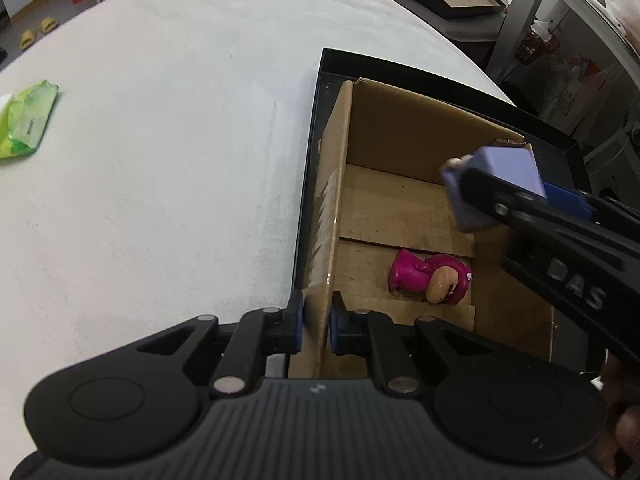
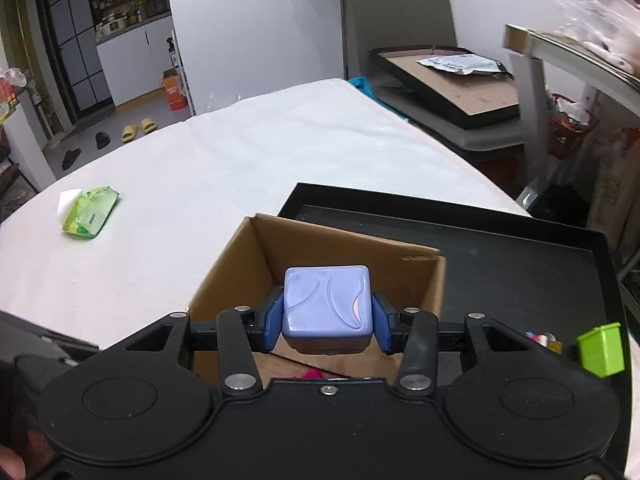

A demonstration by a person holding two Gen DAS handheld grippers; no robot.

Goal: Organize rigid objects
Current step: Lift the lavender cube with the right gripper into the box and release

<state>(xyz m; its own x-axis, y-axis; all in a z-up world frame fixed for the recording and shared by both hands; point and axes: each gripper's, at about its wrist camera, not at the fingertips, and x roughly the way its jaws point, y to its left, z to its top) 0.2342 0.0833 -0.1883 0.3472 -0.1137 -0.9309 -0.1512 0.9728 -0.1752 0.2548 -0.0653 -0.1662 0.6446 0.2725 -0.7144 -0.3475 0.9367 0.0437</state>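
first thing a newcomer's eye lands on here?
The lilac cube, clamped in the right gripper above the open cardboard box. Next, the magenta toy figure lying on the box floor, while the left gripper pinches the box's near wall.

Home, slippers (image 2: 137,128) on floor, kitchen shelves (image 2: 128,4) behind

Hidden and cut-off items, both wrist views.
Below your right fingers, the pink figure (image 2: 310,374) shows only a sliver behind the gripper body. Right of them, small items (image 2: 540,338) beside the green block (image 2: 601,349) are too tiny to identify. Left of your left fingers, the green packet (image 1: 26,122) is clipped by the frame edge.
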